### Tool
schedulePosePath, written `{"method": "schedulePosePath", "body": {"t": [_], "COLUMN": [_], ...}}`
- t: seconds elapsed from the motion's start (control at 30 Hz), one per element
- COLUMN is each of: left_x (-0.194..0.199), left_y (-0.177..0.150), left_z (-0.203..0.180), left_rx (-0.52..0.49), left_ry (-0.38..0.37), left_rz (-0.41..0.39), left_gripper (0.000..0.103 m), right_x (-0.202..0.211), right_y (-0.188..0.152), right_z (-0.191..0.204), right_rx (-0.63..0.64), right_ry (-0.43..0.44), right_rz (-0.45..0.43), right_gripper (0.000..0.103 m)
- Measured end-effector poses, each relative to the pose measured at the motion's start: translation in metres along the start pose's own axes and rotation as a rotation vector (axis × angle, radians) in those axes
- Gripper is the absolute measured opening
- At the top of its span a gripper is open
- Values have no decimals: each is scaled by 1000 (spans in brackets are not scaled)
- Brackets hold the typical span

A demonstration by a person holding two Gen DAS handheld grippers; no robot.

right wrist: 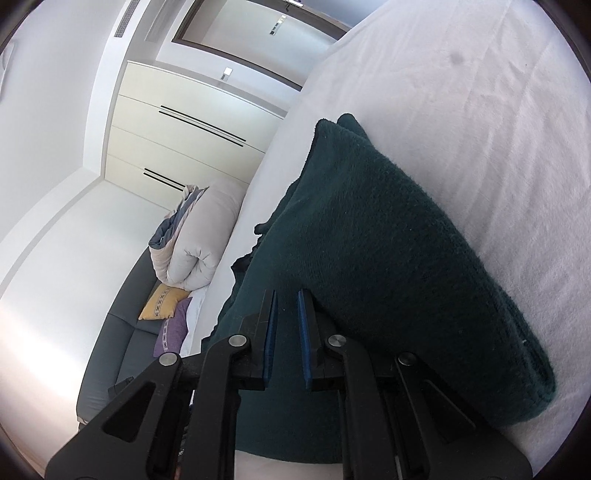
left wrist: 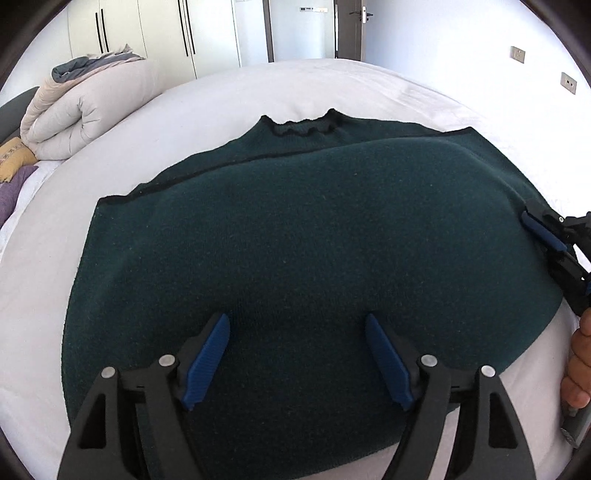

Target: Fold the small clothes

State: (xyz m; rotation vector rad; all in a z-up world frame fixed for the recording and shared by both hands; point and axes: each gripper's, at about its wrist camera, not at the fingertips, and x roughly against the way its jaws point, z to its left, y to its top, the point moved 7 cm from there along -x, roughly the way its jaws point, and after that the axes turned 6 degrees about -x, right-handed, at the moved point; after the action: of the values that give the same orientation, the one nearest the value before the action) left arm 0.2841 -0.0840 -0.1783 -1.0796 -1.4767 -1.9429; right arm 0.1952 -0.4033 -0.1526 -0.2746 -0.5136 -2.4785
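A dark green knitted sweater (left wrist: pixel 295 236) lies on the white bed (left wrist: pixel 229 96), its collar at the far side, with a fold laid over its body. My left gripper (left wrist: pixel 297 325) hovers open over the near part of the sweater, holding nothing. My right gripper (left wrist: pixel 528 218) shows at the sweater's right edge in the left wrist view. In the right wrist view the right gripper (right wrist: pixel 287 299) has its blue pads a narrow gap apart, next to the sweater (right wrist: pixel 388 258). No cloth shows between them.
A rolled beige duvet (left wrist: pixel 85 107) sits at the bed's far left, with a yellow cushion (left wrist: pixel 13 158) and a purple cushion (left wrist: pixel 11 192) beside it. White wardrobes (left wrist: pixel 166 33) and a door (left wrist: pixel 351 26) stand behind the bed. A hand (left wrist: pixel 578 365) shows at the right edge.
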Motion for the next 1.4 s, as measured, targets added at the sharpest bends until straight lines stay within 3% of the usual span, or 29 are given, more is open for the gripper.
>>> {"method": "schedulePosePath", "body": {"t": [0.43,0.67,0.73,0.87,0.97,1.03,1.07,1.13,1.2,1.23,1.3,1.4], "left_x": [0,10,20,46,56,57,54,44,34,30,24,16], "left_y": [-1,-8,-18,-50,-69,-77,-78,-75,-70,-69,-64,-60], "left_z": [1,23,47,130,184,207,210,200,182,176,169,172], "left_rx": [13,52,106,322,553,692,730,733,677,655,639,726], "left_ry": [-23,-99,-125,-81,-108,-170,-238,-347,-402,-412,-418,-488], "left_rz": [-1,1,-14,-53,-73,-92,-87,-35,22,45,55,69], "left_gripper": [80,75,66,67,94,96,96,96,96,96,102,102], "right_x": [3,3,4,5,7,8,7,6,9,11,12,0], "right_y": [0,1,1,2,2,1,1,-2,-6,-10,-14,-18], "right_z": [-1,-1,-1,-1,1,4,7,19,38,53,81,125], "right_rx": [1,3,2,0,0,12,26,62,101,124,190,283], "right_ry": [0,0,1,5,14,-6,-25,-62,-76,-79,-69,-81], "right_rz": [0,0,0,-1,-4,-2,5,28,37,34,49,140], "right_gripper": [9,9,9,9,12,13,17,37,87,93,95,95]}}
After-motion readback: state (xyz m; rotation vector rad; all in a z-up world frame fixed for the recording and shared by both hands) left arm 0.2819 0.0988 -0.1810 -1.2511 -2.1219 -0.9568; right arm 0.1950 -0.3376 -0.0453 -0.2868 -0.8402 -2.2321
